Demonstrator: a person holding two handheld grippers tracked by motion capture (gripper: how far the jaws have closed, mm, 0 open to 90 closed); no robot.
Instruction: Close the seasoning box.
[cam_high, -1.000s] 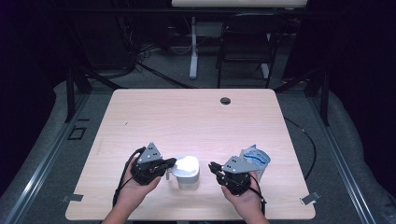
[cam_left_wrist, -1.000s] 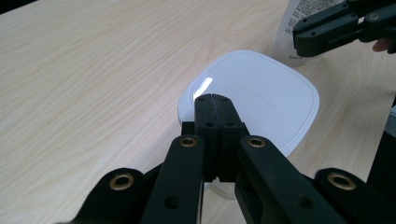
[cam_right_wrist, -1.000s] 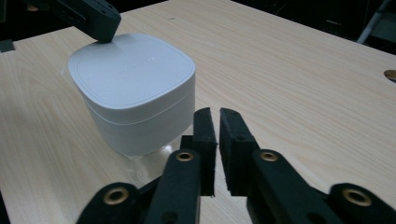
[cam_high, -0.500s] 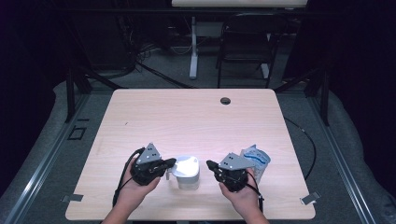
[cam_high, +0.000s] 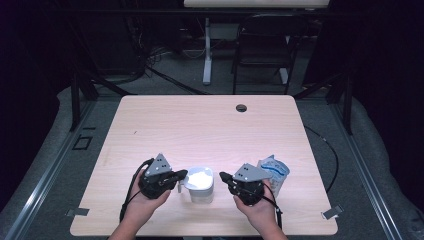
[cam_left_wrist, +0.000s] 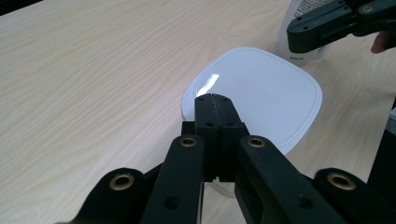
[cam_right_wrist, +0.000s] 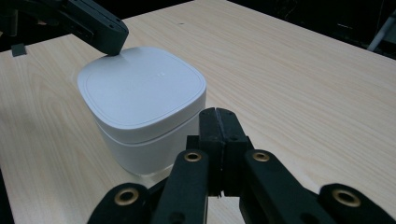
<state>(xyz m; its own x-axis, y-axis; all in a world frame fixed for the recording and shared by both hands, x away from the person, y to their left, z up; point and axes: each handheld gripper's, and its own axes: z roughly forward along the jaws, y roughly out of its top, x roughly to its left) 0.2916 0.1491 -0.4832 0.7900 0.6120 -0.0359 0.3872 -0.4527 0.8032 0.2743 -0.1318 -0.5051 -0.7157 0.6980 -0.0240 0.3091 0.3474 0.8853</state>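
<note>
1. The white container (cam_high: 200, 184), with a rounded square lid, stands upright on the wooden table (cam_high: 200, 125), near the person's edge and between the two grippers.
2. The left gripper (cam_high: 183, 174) is held in the left hand (cam_high: 145, 200) and points level toward the container. Its jaws are pressed together with nothing between them. In the left gripper view their tip (cam_left_wrist: 214, 99) is over the near edge of the lid; whether it touches I cannot tell.
3. The right gripper (cam_high: 222, 176) sits in the right hand (cam_high: 257, 210) and points toward the container from the other side. Its jaws are also clenched on nothing, and the tip is just beside the container wall.
4. A blue and white pouch (cam_high: 274, 172) lies just behind the right gripper.
</note>
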